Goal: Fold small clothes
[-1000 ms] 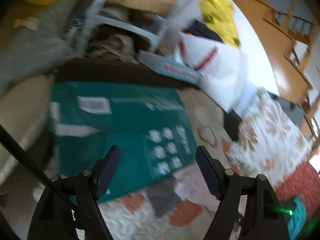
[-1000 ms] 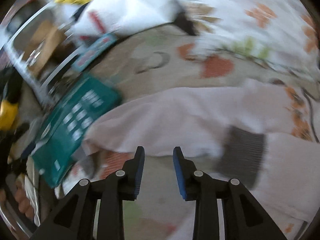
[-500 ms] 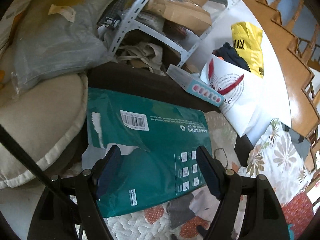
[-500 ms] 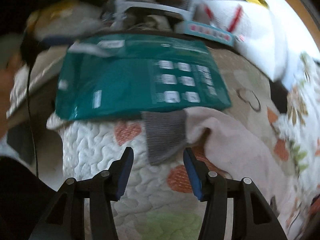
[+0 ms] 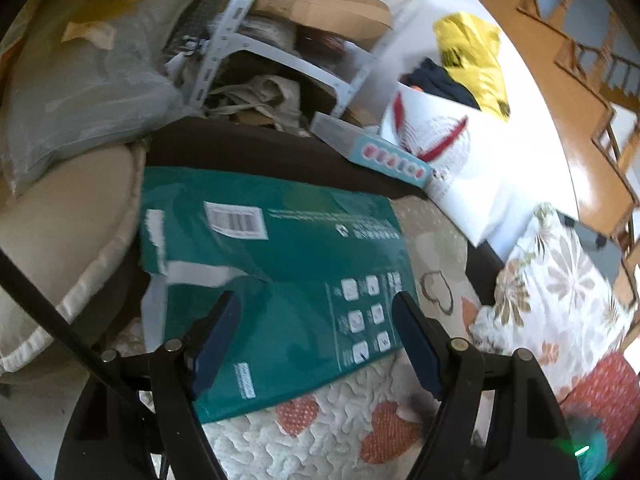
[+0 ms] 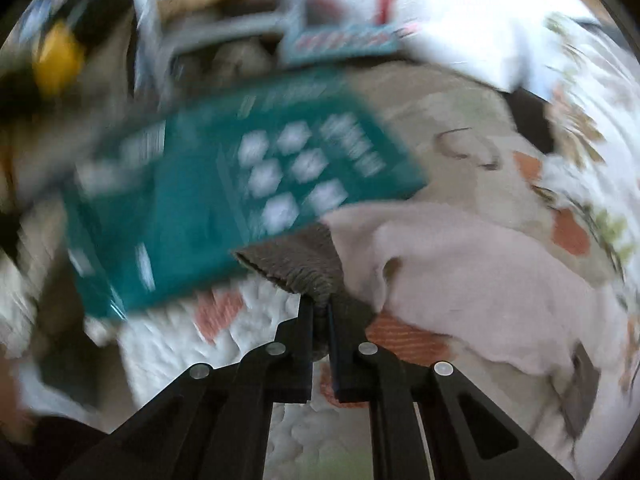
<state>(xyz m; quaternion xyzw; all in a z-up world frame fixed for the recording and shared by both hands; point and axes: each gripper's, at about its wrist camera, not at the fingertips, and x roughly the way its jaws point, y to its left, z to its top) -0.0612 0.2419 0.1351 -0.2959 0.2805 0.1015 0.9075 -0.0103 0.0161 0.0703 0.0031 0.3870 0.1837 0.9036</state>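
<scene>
Pinching the grey cuff (image 6: 308, 264) of the pale pink garment (image 6: 472, 264) on the quilt (image 6: 168, 344) with right gripper (image 6: 319, 312) jaws clamped, readying a fold, while keeping left gripper (image 5: 316, 332) jaws apart over the teal bag (image 5: 280, 264).

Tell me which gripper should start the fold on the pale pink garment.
Right. The right gripper is already shut on the pale pink garment's grey ribbed cuff; the left gripper hangs open over the teal plastic mailer bag.
</scene>
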